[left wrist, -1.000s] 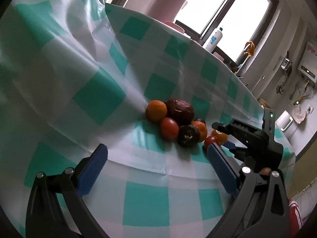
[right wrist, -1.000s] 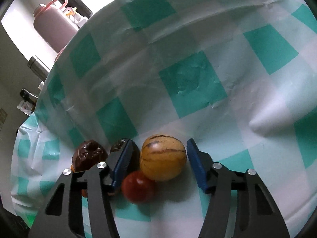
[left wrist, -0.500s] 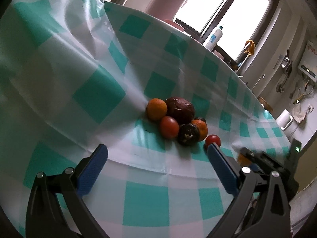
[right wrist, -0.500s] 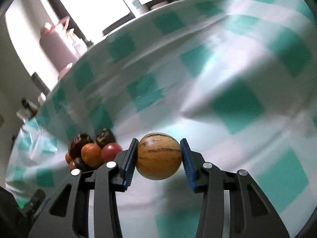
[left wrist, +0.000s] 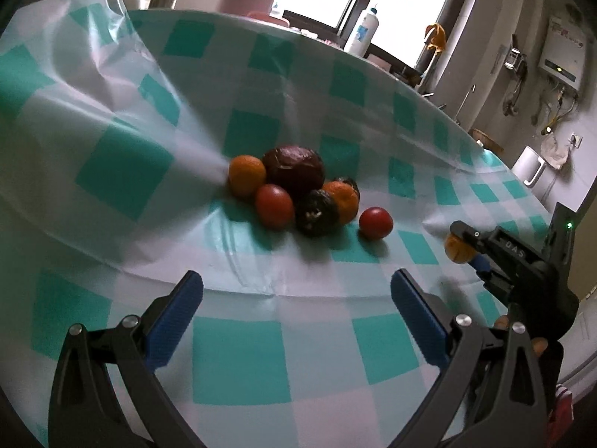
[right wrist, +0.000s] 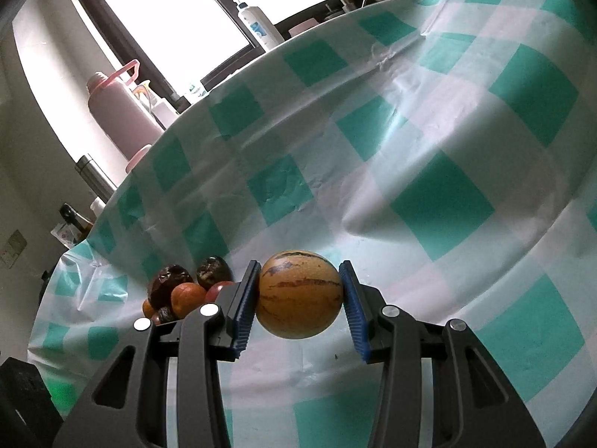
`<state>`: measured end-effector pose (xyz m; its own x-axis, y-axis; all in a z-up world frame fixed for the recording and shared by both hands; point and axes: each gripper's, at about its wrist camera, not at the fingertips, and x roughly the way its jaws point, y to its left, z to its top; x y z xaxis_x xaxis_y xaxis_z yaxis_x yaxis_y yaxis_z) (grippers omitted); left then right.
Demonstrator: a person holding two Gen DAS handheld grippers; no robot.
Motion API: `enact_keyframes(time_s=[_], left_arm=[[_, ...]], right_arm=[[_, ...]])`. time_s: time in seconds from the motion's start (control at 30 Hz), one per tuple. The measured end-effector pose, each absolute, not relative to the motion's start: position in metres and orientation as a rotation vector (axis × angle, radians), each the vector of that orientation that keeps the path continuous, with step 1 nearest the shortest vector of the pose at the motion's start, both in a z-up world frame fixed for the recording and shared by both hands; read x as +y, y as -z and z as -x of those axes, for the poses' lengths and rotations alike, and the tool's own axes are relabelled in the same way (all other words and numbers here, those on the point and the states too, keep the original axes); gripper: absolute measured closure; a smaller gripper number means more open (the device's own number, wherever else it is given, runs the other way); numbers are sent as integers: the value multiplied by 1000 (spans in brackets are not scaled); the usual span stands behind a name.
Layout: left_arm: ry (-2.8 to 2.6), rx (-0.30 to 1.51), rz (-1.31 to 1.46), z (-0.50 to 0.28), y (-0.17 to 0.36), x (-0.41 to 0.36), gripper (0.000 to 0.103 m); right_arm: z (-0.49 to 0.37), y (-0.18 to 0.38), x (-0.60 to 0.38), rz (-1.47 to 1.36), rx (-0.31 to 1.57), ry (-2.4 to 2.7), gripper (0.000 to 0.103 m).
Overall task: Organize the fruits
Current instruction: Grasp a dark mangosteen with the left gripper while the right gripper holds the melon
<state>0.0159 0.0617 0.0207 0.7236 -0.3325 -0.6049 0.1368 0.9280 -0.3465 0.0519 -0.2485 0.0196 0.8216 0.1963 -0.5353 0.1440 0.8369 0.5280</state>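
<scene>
A pile of fruit sits on the green-and-white checked tablecloth (left wrist: 238, 369): a large dark brown fruit (left wrist: 294, 166), two oranges (left wrist: 246, 174), a red tomato (left wrist: 274, 206), and a dark wrinkled fruit (left wrist: 317, 212). A second red tomato (left wrist: 375, 223) lies just right of the pile. My left gripper (left wrist: 296, 310) is open and empty, in front of the pile. My right gripper (right wrist: 298, 300) is shut on a yellow striped melon (right wrist: 299, 293), held above the cloth to the right of the pile (right wrist: 186, 291). It also shows in the left wrist view (left wrist: 470, 252).
A pink flask (right wrist: 119, 110), a steel bottle (right wrist: 95, 177) and a white pump bottle (right wrist: 257, 24) stand beyond the table's far edge. The cloth has raised folds at the left (left wrist: 93, 74). A white kettle (left wrist: 530, 166) stands at the right.
My right gripper closed on the striped melon, lifted it off the cloth and carried it right, away from the pile. My left gripper stayed open in place.
</scene>
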Motion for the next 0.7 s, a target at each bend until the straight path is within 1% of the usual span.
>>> enact_keyframes(time_s=[0.2, 0.33, 0.5, 0.63, 0.7], left_arm=[[235, 789, 277, -35, -15, 43, 3], [202, 823, 191, -57, -13, 23, 7], [166, 753, -24, -70, -20, -2, 8], [259, 671, -115, -72, -29, -11, 8], [299, 667, -172, -76, -30, -15, 9]], right_arm=[[-53, -19, -248, -589, 617, -27, 60], [-53, -19, -248, -588, 619, -26, 60], [-54, -18, -247, -585, 626, -28, 60], [-55, -17, -247, -585, 632, -28, 60], [-55, -17, -247, -585, 634, -27, 60]])
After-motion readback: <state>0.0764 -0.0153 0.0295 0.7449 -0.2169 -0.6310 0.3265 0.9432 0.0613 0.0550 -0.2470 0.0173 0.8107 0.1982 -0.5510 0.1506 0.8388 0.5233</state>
